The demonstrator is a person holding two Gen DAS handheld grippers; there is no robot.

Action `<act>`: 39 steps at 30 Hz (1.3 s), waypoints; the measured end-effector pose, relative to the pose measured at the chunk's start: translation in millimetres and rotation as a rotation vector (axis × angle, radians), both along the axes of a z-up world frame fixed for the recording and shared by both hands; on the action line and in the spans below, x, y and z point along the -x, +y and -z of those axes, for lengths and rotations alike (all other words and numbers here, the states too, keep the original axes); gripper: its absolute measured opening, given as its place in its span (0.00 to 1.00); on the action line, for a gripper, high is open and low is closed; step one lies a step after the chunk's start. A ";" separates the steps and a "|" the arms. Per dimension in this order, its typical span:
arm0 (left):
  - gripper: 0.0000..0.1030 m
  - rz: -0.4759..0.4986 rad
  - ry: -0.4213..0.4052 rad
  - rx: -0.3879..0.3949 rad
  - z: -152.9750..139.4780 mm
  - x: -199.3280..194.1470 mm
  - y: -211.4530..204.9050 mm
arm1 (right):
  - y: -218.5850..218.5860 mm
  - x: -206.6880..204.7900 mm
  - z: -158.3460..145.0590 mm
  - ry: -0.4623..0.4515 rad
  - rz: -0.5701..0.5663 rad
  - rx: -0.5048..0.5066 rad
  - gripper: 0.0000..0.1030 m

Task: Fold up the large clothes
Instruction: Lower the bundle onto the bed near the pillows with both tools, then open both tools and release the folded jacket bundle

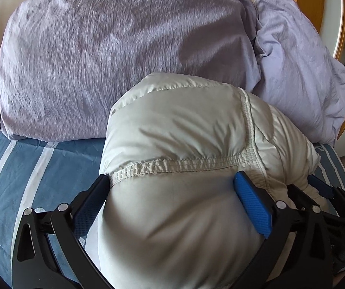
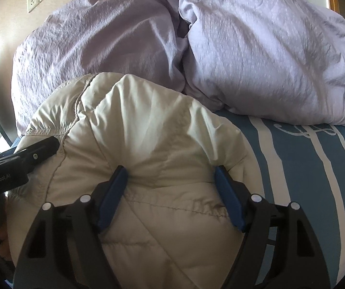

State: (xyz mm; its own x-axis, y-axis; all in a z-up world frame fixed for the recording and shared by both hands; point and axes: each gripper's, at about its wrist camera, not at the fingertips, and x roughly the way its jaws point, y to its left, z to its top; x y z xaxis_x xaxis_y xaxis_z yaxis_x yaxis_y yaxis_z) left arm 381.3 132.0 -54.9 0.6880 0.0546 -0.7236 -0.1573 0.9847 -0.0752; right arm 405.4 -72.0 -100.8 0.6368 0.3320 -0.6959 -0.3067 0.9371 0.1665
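Both grippers point forward and steeply down at a bed, side by side, each straddling a bulge of the same pale puffer jacket point(image 1: 184, 144).

In the left wrist view, the left gripper point(image 1: 172, 187) has its jaws spread as wide as they go. The jacket's padded bulk fills the whole gap between them. The blue pad point(image 1: 254, 207) of the right-hand finger lies against the fabric just below a stitched seam point(image 1: 172, 163), and the dark finger on the other side touches the end of that seam. Whether the pads truly squeeze the padding or only rest against it cannot be told. The other gripper's blue fingertip shows at the far right edge of this view, close beside the jacket.

In the right wrist view, the right gripper point(image 2: 170, 180) is partly open, and its two blue pads point(image 2: 113, 192) dig into the jacket point(image 2: 148, 132), which puckers into creases at both contact points, so this gripper pinches a thick fold of it. The left gripper's black body point(image 2: 16, 166) comes in from the left edge and lies on the jacket.

The jacket sits bunched on the blue sheet with white stripes point(image 2: 304, 180), at the near edge of the bed. Behind it lie a lilac duvet point(image 1: 100, 60) and a lilac pillow point(image 2: 268, 60), touching each other. A wall socket point(image 2: 33, 0) shows on the wall at upper left.
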 end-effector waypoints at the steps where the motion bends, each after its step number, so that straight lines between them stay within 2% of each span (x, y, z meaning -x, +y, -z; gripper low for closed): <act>1: 0.99 -0.001 0.003 -0.001 -0.3 0.1 0.0 | -0.4 -1.4 0.1 0.003 -0.004 -0.001 0.73; 8: 0.99 -0.031 0.023 0.005 -14.4 14.1 -3.0 | -6.5 1.1 -17.6 0.032 -0.009 0.042 0.86; 12: 0.99 -0.020 0.015 -0.012 -27.3 43.5 -8.5 | -15.8 23.9 -36.8 0.012 -0.006 0.052 0.92; 17: 0.99 -0.013 0.030 0.005 -34.6 82.5 -9.5 | -26.1 64.0 -60.3 -0.030 0.001 0.027 0.98; 22: 0.99 -0.029 0.060 0.049 -37.6 120.9 -8.1 | -31.7 104.0 -80.5 -0.007 0.011 0.042 0.98; 25: 0.99 -0.039 0.061 0.066 -43.9 143.0 -11.0 | -35.7 126.5 -86.9 0.010 -0.006 0.015 0.98; 29: 0.99 -0.029 0.042 0.071 -56.1 172.6 -22.9 | -38.3 156.2 -84.5 0.072 -0.038 -0.011 0.98; 32: 0.99 -0.017 0.026 0.076 -64.2 191.4 -33.6 | -40.6 175.8 -81.0 0.100 -0.051 0.007 0.98; 39: 0.99 0.017 0.026 0.090 -69.1 221.8 -53.2 | -52.2 206.2 -78.3 0.124 -0.078 0.039 0.98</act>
State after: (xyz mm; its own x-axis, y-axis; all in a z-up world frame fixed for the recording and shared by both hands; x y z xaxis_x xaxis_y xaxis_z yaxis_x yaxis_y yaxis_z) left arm 159.5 78.8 14.2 0.6696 -0.0232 -0.7424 -0.1436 0.9766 -0.1600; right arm 199.2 -124.2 -22.5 0.5185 0.3483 -0.7810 -0.3576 0.9179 0.1719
